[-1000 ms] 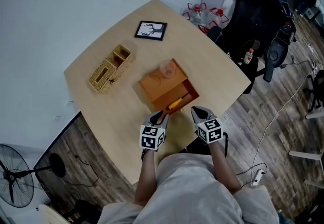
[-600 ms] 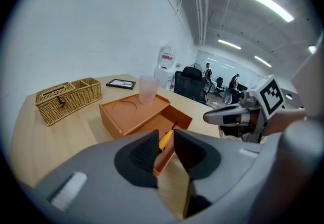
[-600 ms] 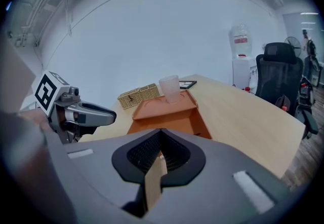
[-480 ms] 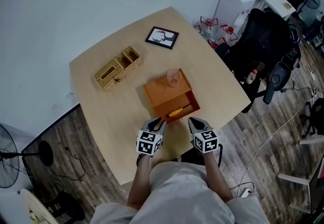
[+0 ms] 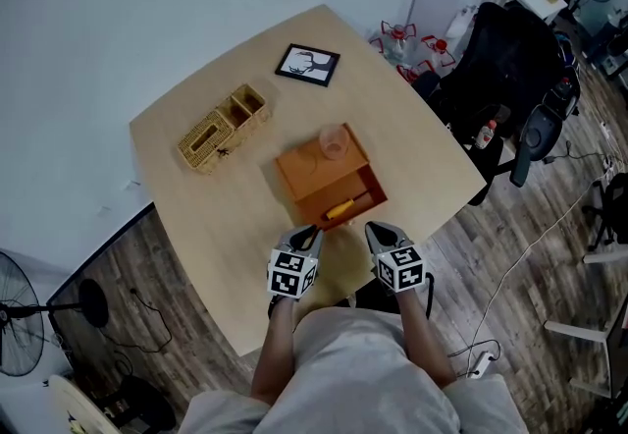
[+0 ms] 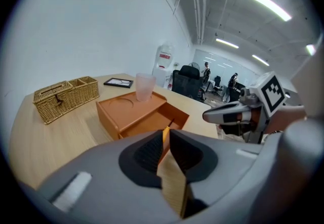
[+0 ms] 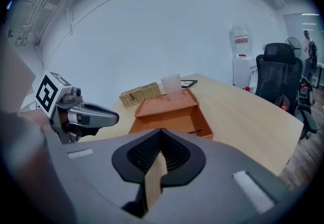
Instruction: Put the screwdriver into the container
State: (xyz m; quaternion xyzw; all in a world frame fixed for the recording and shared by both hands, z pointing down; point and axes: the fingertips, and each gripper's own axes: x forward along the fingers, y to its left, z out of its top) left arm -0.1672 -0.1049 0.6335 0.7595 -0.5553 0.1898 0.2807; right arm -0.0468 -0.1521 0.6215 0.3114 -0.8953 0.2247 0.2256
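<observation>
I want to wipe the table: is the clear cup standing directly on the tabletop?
No, the head view shows the cup standing on the closed top of the orange container.

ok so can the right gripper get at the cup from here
Probably yes. The cup stands on top of the box, beyond the screwdriver lying low inside. Nothing tall stands between the cup and the right gripper, though that gripper's jaws are together.

Yellow-handled screwdriver [image 5: 342,208] flat inside the orange container's [image 5: 297,172] open front compartment.
</observation>
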